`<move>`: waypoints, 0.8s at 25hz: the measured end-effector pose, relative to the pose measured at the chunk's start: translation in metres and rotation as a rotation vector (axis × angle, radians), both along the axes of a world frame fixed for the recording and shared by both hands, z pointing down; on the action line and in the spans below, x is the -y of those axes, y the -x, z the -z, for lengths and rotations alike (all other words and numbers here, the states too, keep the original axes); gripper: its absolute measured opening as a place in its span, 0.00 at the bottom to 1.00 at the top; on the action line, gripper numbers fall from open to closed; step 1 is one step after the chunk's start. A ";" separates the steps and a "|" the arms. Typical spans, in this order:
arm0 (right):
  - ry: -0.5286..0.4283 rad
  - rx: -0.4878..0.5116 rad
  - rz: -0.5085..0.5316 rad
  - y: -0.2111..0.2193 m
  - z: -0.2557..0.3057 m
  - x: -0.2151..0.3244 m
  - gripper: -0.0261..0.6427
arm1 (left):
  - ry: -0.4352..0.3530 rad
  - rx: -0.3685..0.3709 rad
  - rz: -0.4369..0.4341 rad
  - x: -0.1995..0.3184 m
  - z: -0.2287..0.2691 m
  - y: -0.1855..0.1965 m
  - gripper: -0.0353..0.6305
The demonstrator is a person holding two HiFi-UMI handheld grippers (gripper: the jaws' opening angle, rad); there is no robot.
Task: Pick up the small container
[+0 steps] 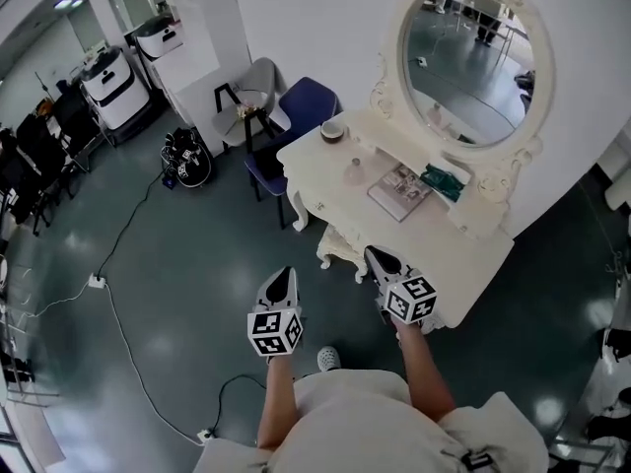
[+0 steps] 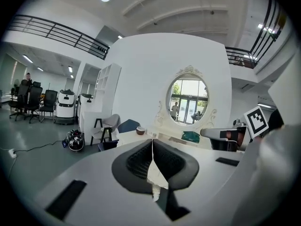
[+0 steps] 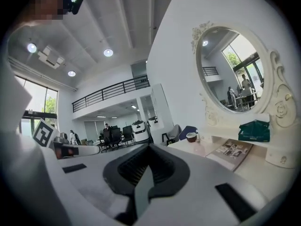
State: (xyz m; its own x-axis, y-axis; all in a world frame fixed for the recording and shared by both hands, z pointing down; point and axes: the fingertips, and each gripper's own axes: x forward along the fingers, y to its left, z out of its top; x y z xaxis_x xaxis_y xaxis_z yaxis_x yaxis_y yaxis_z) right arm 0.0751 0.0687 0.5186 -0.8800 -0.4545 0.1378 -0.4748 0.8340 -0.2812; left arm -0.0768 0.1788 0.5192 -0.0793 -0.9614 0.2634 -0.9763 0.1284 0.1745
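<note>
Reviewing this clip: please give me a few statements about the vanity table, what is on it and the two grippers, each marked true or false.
1. The left gripper and the right gripper both have their jaws together with nothing between them. True.
2. The magazine lies on the floor. False: it lies on the white vanity table.
3. A green pouch sits on the raised shelf below the oval mirror. True.
4. The right gripper touches the small pale container. False: it hangs at the table's near edge, well apart from the container.
5. The small bowl stands on the magazine. False: it stands at the table's far corner, near the blue chair.
</note>
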 end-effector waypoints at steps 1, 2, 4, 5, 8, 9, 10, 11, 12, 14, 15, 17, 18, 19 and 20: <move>0.001 0.001 -0.004 0.009 -0.001 0.004 0.06 | 0.004 0.001 -0.003 0.003 -0.002 0.009 0.10; 0.006 0.001 -0.008 0.017 -0.002 0.007 0.06 | 0.006 0.000 -0.003 0.006 -0.003 0.018 0.10; 0.016 -0.005 -0.015 0.030 -0.006 0.013 0.06 | 0.006 -0.009 0.003 0.011 -0.004 0.034 0.09; 0.019 -0.011 -0.018 0.035 -0.008 0.015 0.06 | 0.007 -0.014 0.008 0.013 -0.005 0.042 0.10; 0.024 -0.024 -0.034 0.047 -0.013 0.026 0.06 | 0.013 -0.023 0.017 0.020 -0.008 0.057 0.09; 0.024 -0.028 -0.043 0.049 -0.014 0.031 0.06 | 0.016 -0.026 0.016 0.023 -0.010 0.061 0.10; 0.024 -0.032 -0.051 0.052 -0.016 0.037 0.06 | 0.020 -0.029 0.015 0.026 -0.013 0.063 0.10; 0.027 -0.035 -0.059 0.055 -0.019 0.042 0.06 | 0.025 -0.031 0.014 0.030 -0.016 0.066 0.10; 0.032 -0.037 -0.066 0.058 -0.022 0.048 0.06 | 0.033 -0.032 0.012 0.033 -0.019 0.068 0.10; 0.044 -0.040 -0.083 0.064 -0.029 0.061 0.06 | 0.050 -0.032 0.013 0.040 -0.025 0.077 0.10; 0.047 -0.043 -0.093 0.068 -0.032 0.068 0.06 | 0.058 -0.033 0.013 0.045 -0.028 0.081 0.10; 0.050 -0.053 -0.111 0.074 -0.038 0.083 0.06 | 0.071 -0.034 0.013 0.060 -0.033 0.091 0.10; 0.053 -0.056 -0.120 0.078 -0.040 0.092 0.06 | 0.078 -0.032 0.010 0.069 -0.035 0.097 0.09; 0.056 -0.056 -0.129 0.083 -0.042 0.101 0.06 | 0.083 -0.028 0.004 0.080 -0.036 0.102 0.10; 0.059 -0.054 -0.136 0.088 -0.042 0.110 0.06 | 0.087 -0.025 -0.003 0.091 -0.035 0.107 0.10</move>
